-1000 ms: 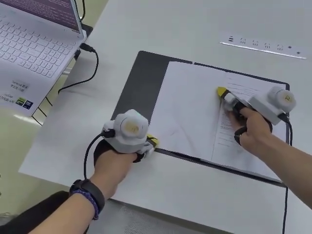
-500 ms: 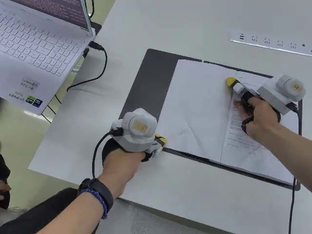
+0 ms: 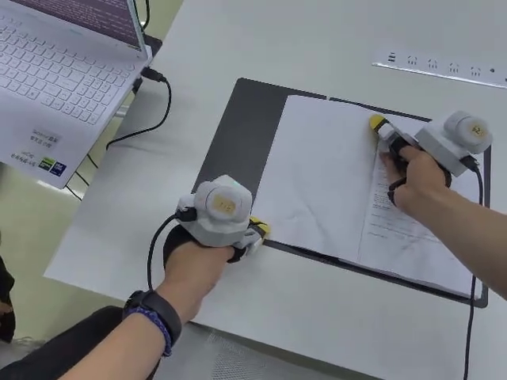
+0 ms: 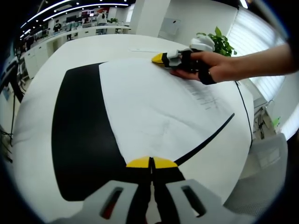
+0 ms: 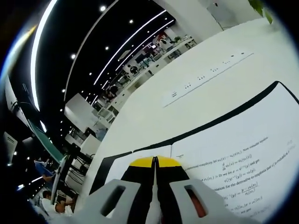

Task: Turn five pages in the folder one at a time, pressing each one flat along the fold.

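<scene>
The right gripper (image 3: 377, 123) has been sliding up the fold since a second ago and is now sitting near the top edge of the folder (image 3: 238, 134), at the upper right of the head view. The left gripper (image 3: 260, 229) is staying at the lower left corner of the blank turned page (image 3: 317, 174). Both pairs of jaws are lying together, yellow tips closed and pressing on the paper. In the left gripper view, the left gripper (image 4: 151, 162) is touching the page's near edge, but I cannot tell whether any paper is caught between its tips. The right hand (image 3: 416, 178) is covering part of the printed page (image 3: 396, 229), whose text is too small to read. The laptop (image 3: 55, 71) is being cut off at the upper left. The folder is lying open mid-frame on the white table (image 3: 277, 47), holding the blank page on its left and the printed page on its right.
</scene>
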Demonstrator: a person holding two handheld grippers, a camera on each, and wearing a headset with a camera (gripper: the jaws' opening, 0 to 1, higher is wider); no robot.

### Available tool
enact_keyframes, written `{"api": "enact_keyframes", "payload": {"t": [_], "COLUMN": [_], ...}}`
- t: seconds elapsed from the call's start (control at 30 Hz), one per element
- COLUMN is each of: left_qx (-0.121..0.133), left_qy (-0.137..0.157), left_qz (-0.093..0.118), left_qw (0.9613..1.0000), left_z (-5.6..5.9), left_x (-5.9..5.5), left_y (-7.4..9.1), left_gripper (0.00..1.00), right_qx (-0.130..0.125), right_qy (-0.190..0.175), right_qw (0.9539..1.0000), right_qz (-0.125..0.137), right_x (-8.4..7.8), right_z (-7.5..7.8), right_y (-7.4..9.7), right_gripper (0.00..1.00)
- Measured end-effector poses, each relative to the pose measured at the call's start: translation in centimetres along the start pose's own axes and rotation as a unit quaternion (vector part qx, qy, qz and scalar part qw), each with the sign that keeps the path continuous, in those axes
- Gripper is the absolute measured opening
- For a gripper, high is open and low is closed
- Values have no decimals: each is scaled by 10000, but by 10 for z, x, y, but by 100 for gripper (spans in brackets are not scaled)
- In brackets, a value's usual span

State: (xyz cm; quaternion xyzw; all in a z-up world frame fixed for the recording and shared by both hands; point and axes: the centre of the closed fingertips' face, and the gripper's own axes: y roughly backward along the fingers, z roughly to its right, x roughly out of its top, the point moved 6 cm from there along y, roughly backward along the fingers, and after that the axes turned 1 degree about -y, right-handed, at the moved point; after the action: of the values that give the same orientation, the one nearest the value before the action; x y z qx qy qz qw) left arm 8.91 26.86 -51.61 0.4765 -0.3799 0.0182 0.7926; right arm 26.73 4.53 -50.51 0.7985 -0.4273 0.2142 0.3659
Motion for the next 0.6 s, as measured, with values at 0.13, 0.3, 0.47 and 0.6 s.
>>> {"api": "enact_keyframes", "payload": {"t": [0.13,0.3,0.47,0.6], "left_qx": [-16,-43,-74,-77], "left_qy": [56,39,38,11], "left_qz": [-14,-26,-25,-34], "left_qw": [10000,10000,10000,10000], "left_z": [0,-1,0,0], "left_x": [0,0,0,0], "left_y": [1,0,0,0], "left_gripper": [0,0,0,0], "right_qx": [113,211,429,474], "right_qy": [207,304,613,685], "right_qw": [9995,9986,9955,9943], "right_qz": [-195,-367,-583,-665], "right_x": [-7,-17,-25,-30], "right_z": [1,-1,-2,-2], "right_y": [8,20,30,40], "right_gripper": [0,0,0,0]}}
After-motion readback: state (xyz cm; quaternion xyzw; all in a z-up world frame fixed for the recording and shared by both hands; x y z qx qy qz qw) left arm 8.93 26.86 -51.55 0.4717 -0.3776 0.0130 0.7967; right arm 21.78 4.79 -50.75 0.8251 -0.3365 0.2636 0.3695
